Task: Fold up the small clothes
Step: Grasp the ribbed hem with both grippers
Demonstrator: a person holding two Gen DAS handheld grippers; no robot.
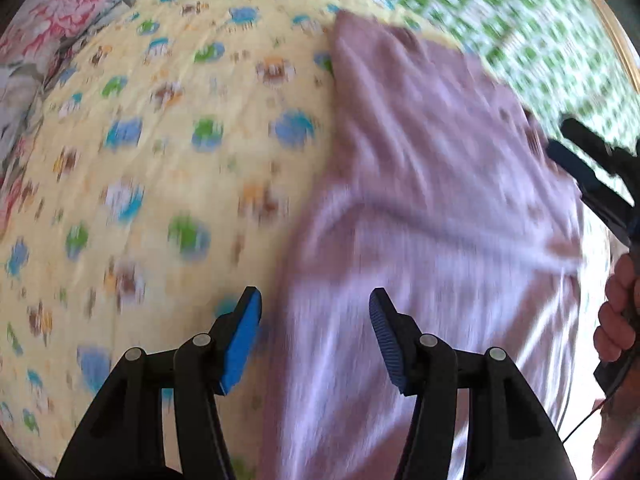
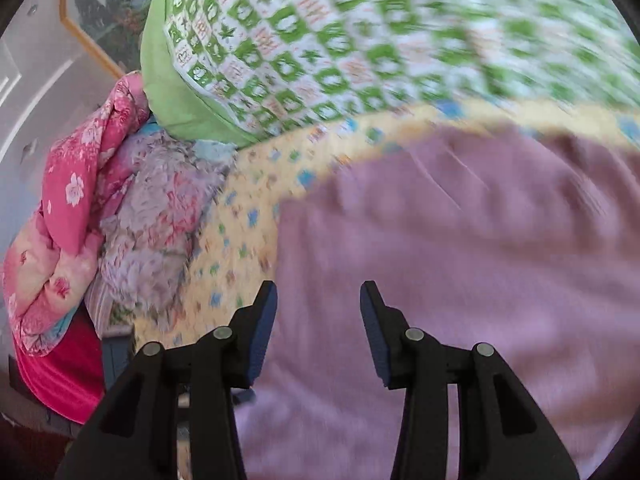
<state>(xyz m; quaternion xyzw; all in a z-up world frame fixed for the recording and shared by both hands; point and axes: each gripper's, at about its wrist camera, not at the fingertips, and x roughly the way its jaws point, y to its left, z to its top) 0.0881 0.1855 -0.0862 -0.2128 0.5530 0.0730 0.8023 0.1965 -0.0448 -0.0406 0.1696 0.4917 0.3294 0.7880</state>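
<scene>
Left gripper (image 1: 316, 320): jaws apart, empty, straddling garment's left edge
Right gripper (image 2: 318, 320): jaws apart, empty, over garment's left part
Lilac garment (image 1: 432, 200): centre-right of frame, long axis running bottom to top
Nearer hand: cannot tell

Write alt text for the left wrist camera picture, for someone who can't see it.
A lilac garment lies spread on a yellow patterned sheet, with the left gripper above its near edge, jaws apart and empty. The right gripper and the hand holding it enter at the right edge; the picture is motion-blurred.
</scene>
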